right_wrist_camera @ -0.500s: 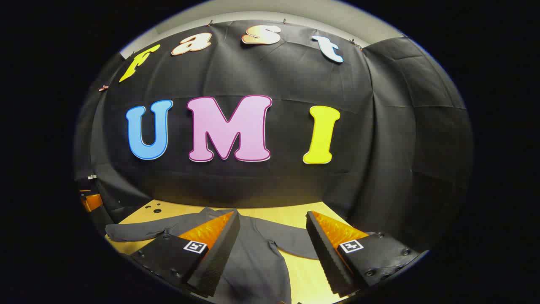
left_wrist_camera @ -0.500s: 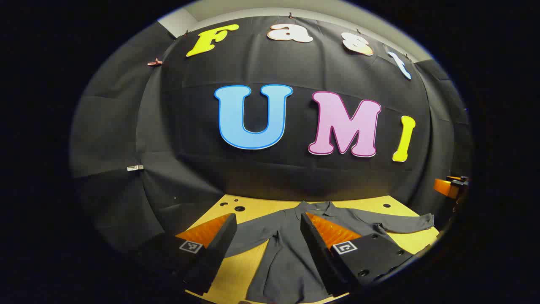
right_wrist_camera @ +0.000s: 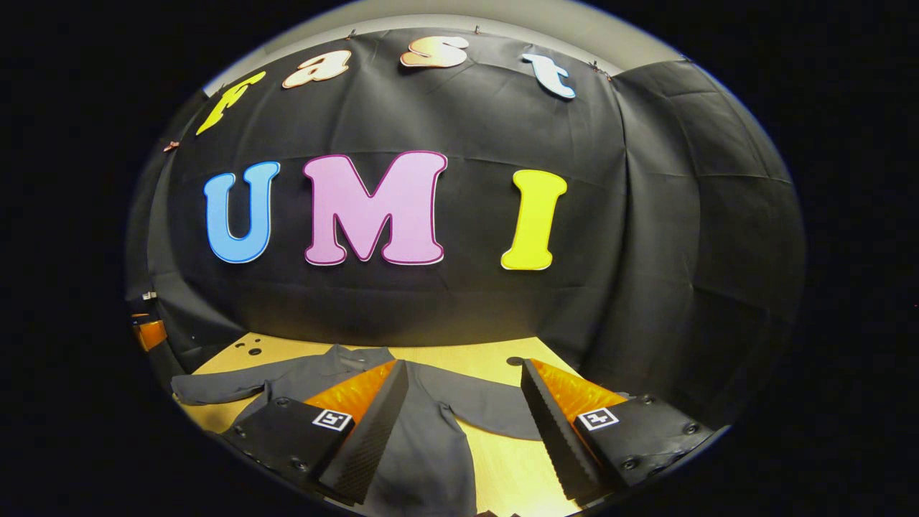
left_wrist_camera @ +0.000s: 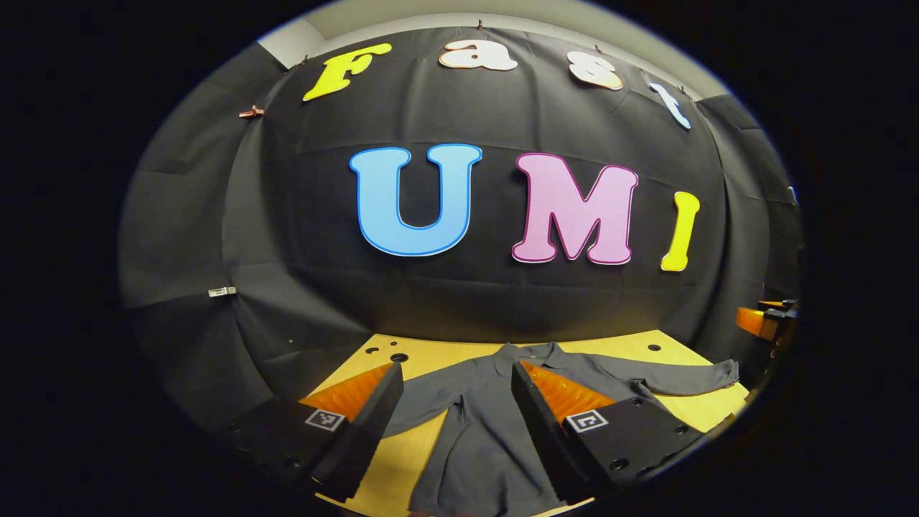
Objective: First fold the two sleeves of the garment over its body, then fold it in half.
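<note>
A dark grey long-sleeved shirt lies flat on the yellow wooden table, collar toward the wall. In the left gripper view one sleeve stretches out to the right and the other runs left behind my finger. My left gripper hovers open above the shirt's chest, holding nothing. In the right gripper view the shirt shows one sleeve spread left and the other between the fingers. My right gripper is open above that sleeve, apart from the cloth.
The table has small round holes near its far edge, which meets the black cloth wall. An orange and black part, probably the other gripper, shows at the right edge and at the left edge.
Both views have shifted slightly, so the wall sits a little left and more of the table and shirt shows. Both grippers stay open; the shirt has not moved.
</note>
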### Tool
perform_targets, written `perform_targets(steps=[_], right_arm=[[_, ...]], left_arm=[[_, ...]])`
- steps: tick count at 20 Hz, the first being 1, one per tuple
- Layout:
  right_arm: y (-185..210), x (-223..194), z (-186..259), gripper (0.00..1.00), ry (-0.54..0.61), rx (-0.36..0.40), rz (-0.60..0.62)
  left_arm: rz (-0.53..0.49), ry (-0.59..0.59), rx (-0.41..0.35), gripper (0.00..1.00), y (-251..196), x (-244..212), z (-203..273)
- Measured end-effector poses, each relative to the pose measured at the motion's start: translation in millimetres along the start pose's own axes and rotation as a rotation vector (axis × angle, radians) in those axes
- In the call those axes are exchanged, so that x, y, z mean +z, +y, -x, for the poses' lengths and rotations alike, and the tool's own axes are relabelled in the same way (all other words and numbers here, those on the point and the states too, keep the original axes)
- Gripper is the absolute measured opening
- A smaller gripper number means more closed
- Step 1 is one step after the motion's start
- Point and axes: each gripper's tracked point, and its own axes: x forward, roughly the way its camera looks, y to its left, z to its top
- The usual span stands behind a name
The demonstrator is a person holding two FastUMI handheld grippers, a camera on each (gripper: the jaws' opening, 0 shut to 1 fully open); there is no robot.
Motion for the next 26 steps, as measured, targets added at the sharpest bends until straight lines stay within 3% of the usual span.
perform_targets(steps=[12,21,26], right_arm=[[-36.0,-31.4,-16.5,0.98,0.096,-0.045,-0.023],[-107.8,-65.2,-61.7,0.98,0.193,-0.153,-0.045],[-168.2,-99.5,-88.4,0.98,0.294,-0.263,-0.067]], left_arm=[[-0.005,0.055,-0.005,0.96,-14.4,-19.0,-0.8],[0.010,0.112,0.056,0.96,-5.9,-38.1,-2.5],[0.018,0.143,0.113,0.96,-2.0,-47.4,-9.0]])
